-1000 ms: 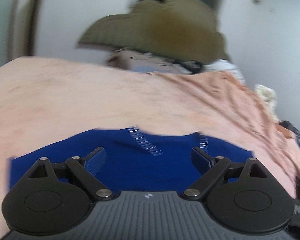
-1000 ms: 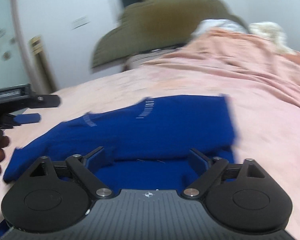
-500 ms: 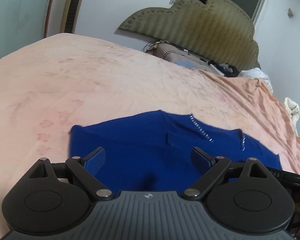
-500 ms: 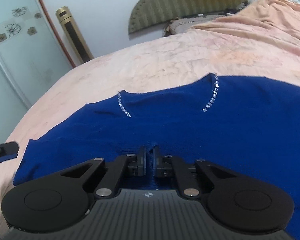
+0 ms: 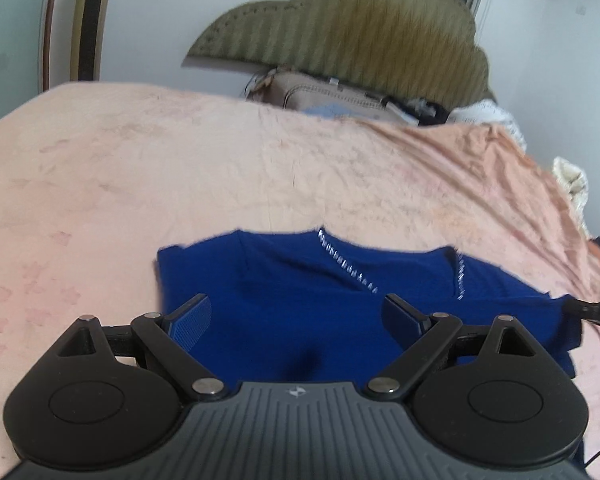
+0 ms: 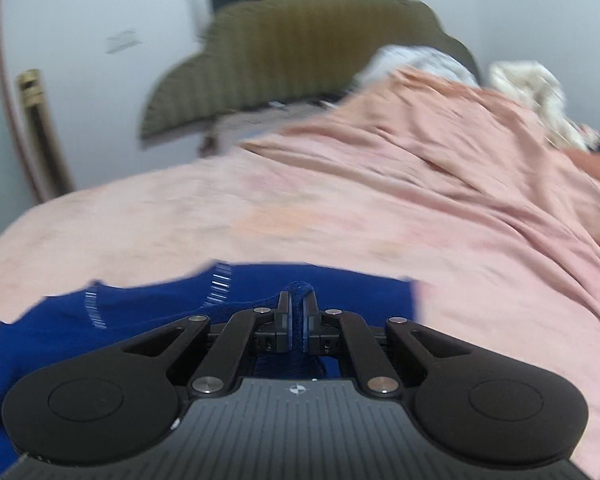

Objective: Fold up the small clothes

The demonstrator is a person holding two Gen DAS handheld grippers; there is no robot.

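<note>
A small royal-blue top [image 5: 308, 280] with a silver-studded V neckline [image 5: 348, 268] lies on the pink bedspread [image 5: 140, 168]. My left gripper [image 5: 298, 312] hovers just above its near part, jaws wide apart with nothing between them. In the right wrist view my right gripper [image 6: 297, 312] is shut on a pinched ridge of the blue top [image 6: 140, 312], which bulges up between the pads. The right gripper's black finger [image 5: 592, 312] shows at the right edge of the left wrist view.
An olive scalloped headboard [image 5: 340, 28] stands against the white wall. A beige bag [image 5: 332, 94] and dark and white items lie at the head of the bed. Rumpled pink cloth [image 6: 480, 168] and a cream bundle [image 6: 528, 84] fill the right side.
My right gripper went from open to shut on a fold of the blue top, then carried it sideways. The left gripper stayed open and shifted over the top.
</note>
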